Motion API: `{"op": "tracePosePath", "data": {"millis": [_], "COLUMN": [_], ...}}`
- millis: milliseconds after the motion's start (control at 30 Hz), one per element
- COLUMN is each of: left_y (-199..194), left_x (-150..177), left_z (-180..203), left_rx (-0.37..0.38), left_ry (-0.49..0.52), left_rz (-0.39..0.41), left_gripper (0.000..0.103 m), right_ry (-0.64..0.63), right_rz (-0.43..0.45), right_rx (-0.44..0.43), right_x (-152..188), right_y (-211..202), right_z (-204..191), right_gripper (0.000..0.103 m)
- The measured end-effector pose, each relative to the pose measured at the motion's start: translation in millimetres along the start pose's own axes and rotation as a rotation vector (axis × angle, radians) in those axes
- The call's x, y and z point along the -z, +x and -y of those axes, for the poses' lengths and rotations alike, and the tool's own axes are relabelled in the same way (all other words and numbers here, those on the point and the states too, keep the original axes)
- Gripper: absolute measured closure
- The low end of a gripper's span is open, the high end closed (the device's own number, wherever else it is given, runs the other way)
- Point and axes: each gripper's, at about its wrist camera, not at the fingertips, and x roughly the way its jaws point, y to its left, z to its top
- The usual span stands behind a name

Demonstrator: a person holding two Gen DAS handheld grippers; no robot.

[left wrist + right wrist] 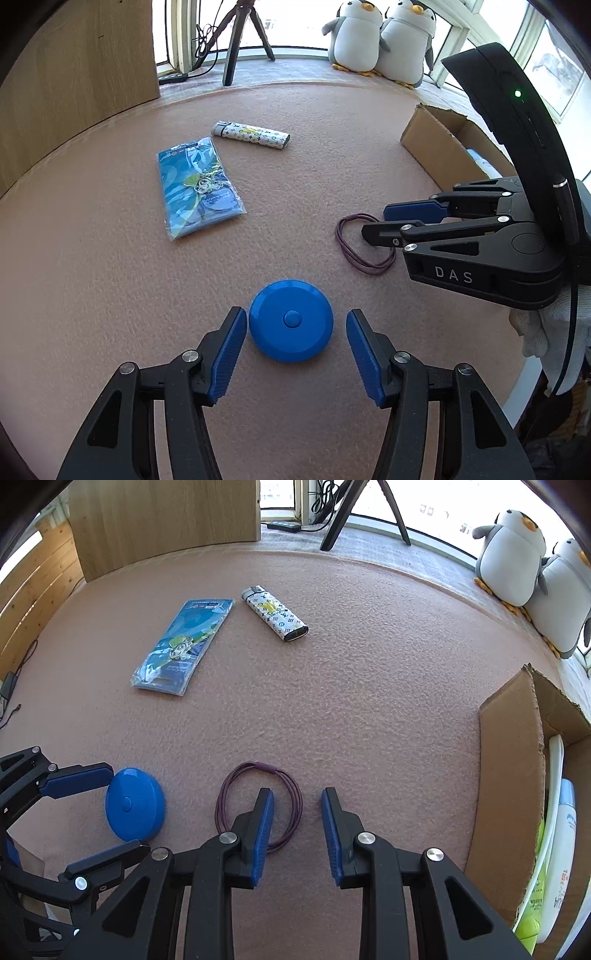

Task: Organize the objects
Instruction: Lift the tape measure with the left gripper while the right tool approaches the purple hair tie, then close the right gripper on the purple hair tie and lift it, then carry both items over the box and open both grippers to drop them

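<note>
A round blue disc (pixel 291 319) with a centre button lies on the pink felt mat (pixel 295 166). My left gripper (pixel 295 312) is open around it; the left pad sits at its edge and the right pad stands a little off. A purple hair tie (pixel 264 766) lies to the disc's right. My right gripper (pixel 296 794) is open and low over it, with its left finger (pixel 262 819) inside the loop and the loop's right strand between the pads. Further back lie a patterned white lighter (pixel 275 614) and a blue plastic packet (pixel 183 642).
An open cardboard box (pixel 506 775) stands at the right edge, holding a white bottle (pixel 561 849) and a green item. Two plush penguins (pixel 380 37), a tripod (pixel 240 37) and a wooden panel (pixel 74 74) line the back. A white-gloved hand (pixel 535 325) holds the right gripper.
</note>
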Motion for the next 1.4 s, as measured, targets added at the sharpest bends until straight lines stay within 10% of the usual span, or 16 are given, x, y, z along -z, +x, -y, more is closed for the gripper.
{"op": "tracePosePath", "data": {"millis": [300,833,1400], "left_y": [4,-16,-29], "left_x": [2,-26,-87], "left_z": [-3,-3,88], "left_rx": [0.001,0.046,0.090], "left_ry": [-0.020,-0.096,0.042], "left_rz": [0.009,0.080,0.171], "left_gripper": [0.049,0.050,0.050], "right_ry": [0.012,0.110,0.255], "right_rz": [0.007,0.143,0.261], "right_rx": [-0.011,-0.083,-0.040], "right_x": [1,3,47], "right_y": [0,-61,-134], "right_z": [3,34,128], "right_gripper": [0.099,0.100,0.100]}}
